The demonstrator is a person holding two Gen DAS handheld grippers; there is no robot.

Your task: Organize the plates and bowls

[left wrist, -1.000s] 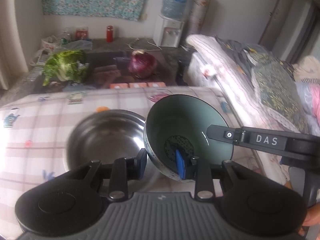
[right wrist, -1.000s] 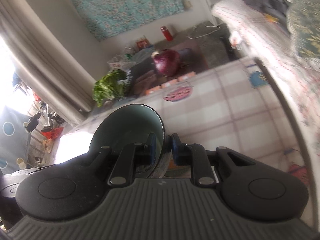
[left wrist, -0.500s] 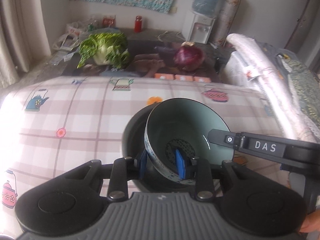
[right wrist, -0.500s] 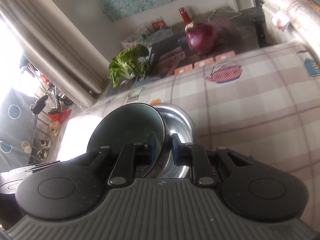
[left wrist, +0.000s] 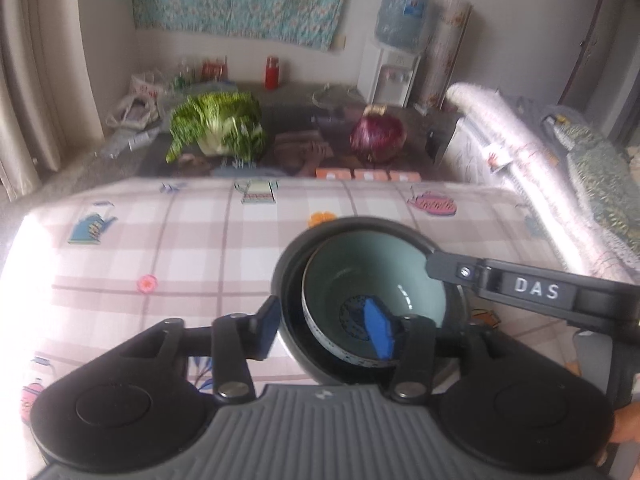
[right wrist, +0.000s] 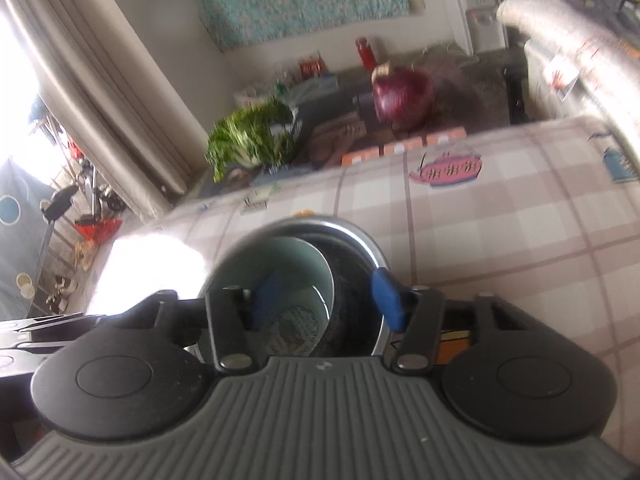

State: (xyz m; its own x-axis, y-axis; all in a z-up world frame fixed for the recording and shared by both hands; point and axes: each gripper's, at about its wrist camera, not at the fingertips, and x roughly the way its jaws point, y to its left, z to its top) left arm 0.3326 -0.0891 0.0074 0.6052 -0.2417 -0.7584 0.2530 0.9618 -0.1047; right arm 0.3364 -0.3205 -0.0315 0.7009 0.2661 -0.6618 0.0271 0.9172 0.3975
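Note:
A pale green ceramic bowl [left wrist: 372,280] with a blue patterned outside sits tilted inside a larger steel bowl [left wrist: 292,256] on the checked tablecloth. My left gripper [left wrist: 324,330] is open, its jaws straddling the near rims of both bowls. My right gripper [right wrist: 326,298] is open too, one finger inside the green bowl [right wrist: 288,276], the other over the steel bowl's rim [right wrist: 360,240]. The right gripper's finger shows at the right of the left wrist view [left wrist: 520,288].
The table [left wrist: 180,256] has a pink checked cloth with teapot prints. Beyond its far edge lie a cabbage [left wrist: 216,128], a purple cabbage [left wrist: 378,138], a water dispenser [left wrist: 394,40] and a bed with bedding [left wrist: 540,140] at the right.
Both grippers held the green bowl by its rim and lowered it into the steel bowl. Both have now opened and let it go.

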